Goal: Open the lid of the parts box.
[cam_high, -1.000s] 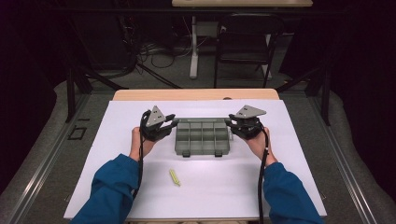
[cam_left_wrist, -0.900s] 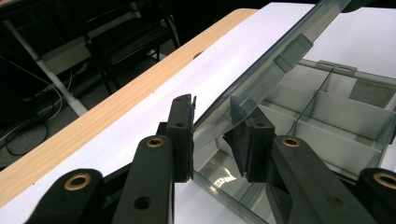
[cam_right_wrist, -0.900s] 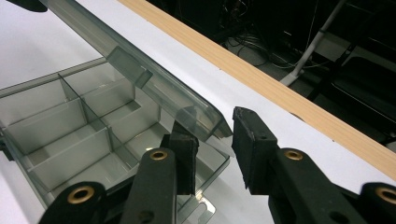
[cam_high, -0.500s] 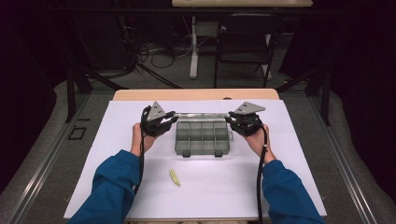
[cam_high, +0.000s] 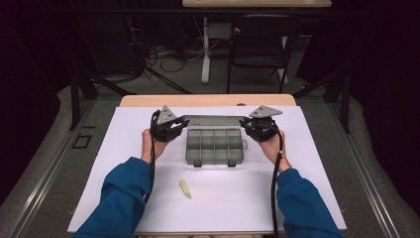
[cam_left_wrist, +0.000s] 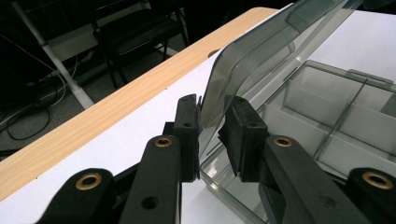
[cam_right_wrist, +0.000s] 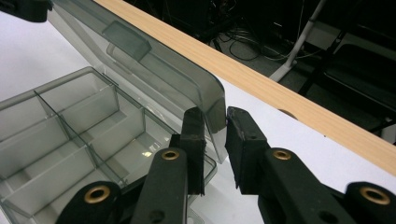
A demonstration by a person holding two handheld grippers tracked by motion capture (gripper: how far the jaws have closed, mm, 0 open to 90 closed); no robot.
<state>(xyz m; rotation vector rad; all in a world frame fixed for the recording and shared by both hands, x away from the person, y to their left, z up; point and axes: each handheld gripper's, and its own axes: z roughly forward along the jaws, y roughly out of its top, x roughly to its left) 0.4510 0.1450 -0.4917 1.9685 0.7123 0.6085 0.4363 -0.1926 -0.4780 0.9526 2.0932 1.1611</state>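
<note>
A smoky clear plastic compartment box (cam_high: 214, 146) lies on the white table sheet with empty compartments. Its hinged lid (cam_high: 213, 120) stands raised along the far side. My left gripper (cam_high: 181, 126) holds the lid's left end. In the left gripper view the jaws (cam_left_wrist: 212, 126) close on the lid's edge (cam_left_wrist: 261, 60) above the tray (cam_left_wrist: 327, 116). My right gripper (cam_high: 246, 125) holds the lid's right end. In the right gripper view its jaws (cam_right_wrist: 215, 128) pinch the rounded lid corner (cam_right_wrist: 205, 100) over the tray (cam_right_wrist: 70, 126).
A small yellow-green piece (cam_high: 184, 188) lies on the white sheet (cam_high: 317, 178) nearer the person, left of centre. The wooden table edge (cam_high: 208, 100) runs behind the box. Beyond it are a chair (cam_high: 257, 39) and cables on the floor.
Both grippers have moved slightly away from the person and the lid has swung up from the tray to stand raised at the far side.
</note>
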